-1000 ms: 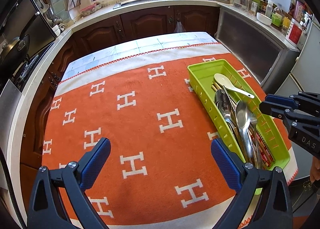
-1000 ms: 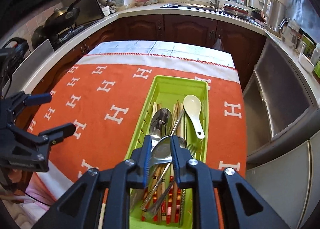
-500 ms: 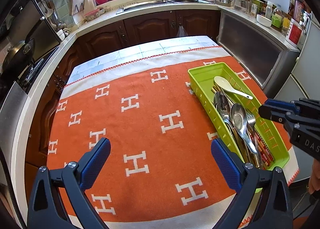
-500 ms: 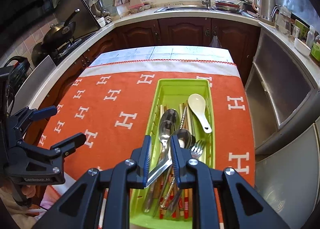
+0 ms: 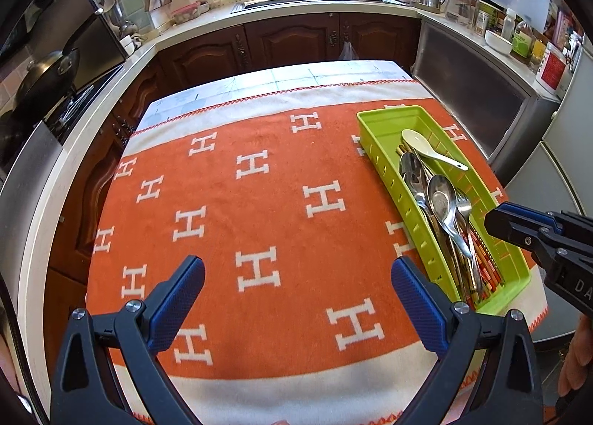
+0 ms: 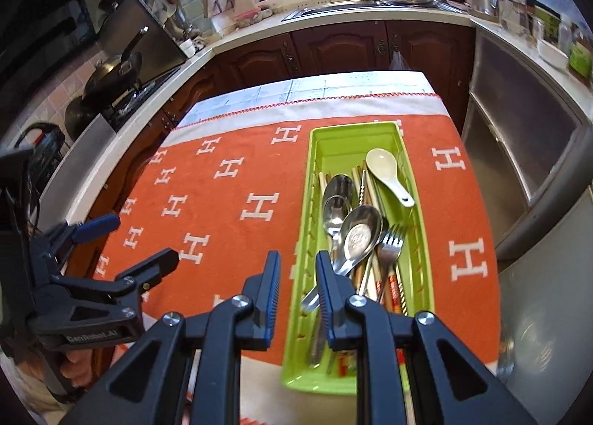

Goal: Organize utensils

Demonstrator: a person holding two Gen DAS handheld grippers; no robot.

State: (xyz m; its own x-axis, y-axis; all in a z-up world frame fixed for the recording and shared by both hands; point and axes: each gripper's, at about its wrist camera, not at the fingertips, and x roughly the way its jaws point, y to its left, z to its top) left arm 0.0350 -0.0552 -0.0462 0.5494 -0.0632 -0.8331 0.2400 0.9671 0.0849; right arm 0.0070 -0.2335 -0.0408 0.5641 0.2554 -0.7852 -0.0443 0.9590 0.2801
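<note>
1. Left wrist view: the left gripper (image 5: 296, 291) hangs over the orange cloth (image 5: 259, 210) with its blue-padded jaws spread wide and nothing between them.
2. Right wrist view: the right gripper (image 6: 296, 276) has its jaws part-way apart with a clear gap and nothing clamped; its left finger is over the cloth and its right finger over the near left wall of the green tray (image 6: 422, 239).
3. The tray lies lengthwise along the right edge of the table, its near end at the near right corner of the cloth.
4. Inside the tray lie metal spoons (image 6: 361, 232), a fork (image 6: 391, 243), chopsticks (image 6: 396, 287) and a white ceramic spoon (image 6: 385, 169) toward the far end; the far end of the tray is bare.
5. The rest of the cloth carries no utensils.
</note>
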